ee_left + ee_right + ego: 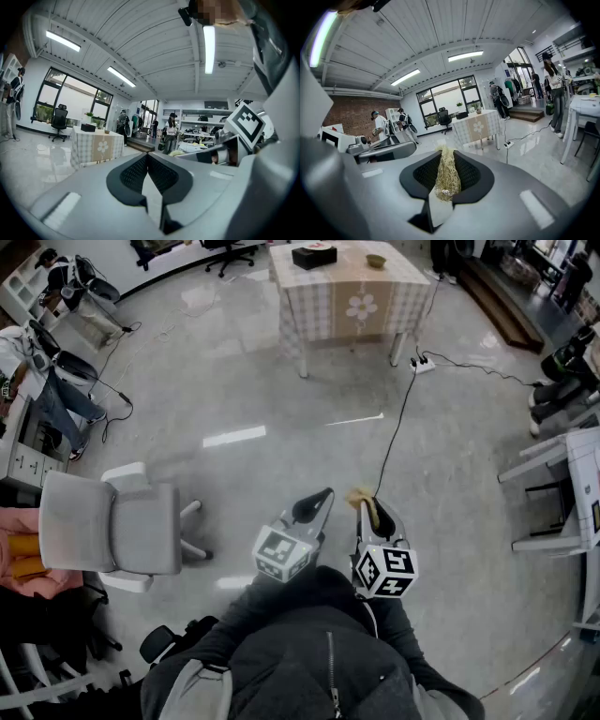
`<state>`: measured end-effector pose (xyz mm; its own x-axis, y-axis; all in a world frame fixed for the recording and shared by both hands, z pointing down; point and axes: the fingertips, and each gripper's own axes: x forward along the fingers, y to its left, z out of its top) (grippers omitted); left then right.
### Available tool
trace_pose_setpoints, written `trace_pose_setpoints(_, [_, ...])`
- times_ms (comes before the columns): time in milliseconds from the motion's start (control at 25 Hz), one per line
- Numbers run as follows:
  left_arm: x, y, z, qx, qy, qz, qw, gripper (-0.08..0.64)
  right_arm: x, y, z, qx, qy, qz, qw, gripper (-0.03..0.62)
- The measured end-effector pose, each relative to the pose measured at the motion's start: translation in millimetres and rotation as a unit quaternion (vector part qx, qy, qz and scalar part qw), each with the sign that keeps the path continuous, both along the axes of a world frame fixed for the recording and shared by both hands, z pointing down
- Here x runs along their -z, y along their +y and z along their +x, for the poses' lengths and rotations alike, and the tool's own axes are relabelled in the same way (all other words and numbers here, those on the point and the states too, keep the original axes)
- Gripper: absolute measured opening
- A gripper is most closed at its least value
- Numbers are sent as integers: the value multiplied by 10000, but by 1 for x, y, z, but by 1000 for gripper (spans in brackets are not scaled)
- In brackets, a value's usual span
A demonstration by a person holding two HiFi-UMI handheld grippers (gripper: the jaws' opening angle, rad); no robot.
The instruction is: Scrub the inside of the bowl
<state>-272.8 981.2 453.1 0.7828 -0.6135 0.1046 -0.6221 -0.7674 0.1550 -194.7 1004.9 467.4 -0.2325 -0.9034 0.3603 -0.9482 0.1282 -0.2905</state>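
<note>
The straw-coloured fibrous scrubber [447, 180] is pinched between the jaws of the right gripper [447, 174]. Its long axis runs along the jaws and its frayed end sticks out past their tips, pointing forward toward the far table. The left gripper [149, 174] sits just beside it, jaws pressed together with nothing between them. The bowl [376, 261] stands well apart on the checked-cloth table [319, 296], near a black box [314, 255] — a grey office chair [112, 531] stands off to the person's left.

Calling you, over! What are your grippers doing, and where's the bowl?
Left gripper shut, empty. Right gripper shut on fibrous scrubber. Bowl far off on checked table, untouched. Cable lies across floor between.
</note>
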Motion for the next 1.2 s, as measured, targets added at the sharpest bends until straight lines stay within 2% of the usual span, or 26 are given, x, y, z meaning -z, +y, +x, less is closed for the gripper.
trace_pose_setpoints(280, [1,-57,13,-143,61,-10,9999,11,0,-54,9,-104,-1,37,9999,68])
trace_pose_setpoints(600, [26,-163,22,-454,99,21,9989,11,29,-163,21,-518,-237,329,9978,71])
trace_pose_setpoints(920, [35,-267,33,-892,108,218,9957,11,41,-264,25,-819,-159,502,9953,71])
trace_pose_setpoints(1200, [24,-317,44,-1170,29,118,9931,11,41,-312,37,-1064,-161,500,9929,71])
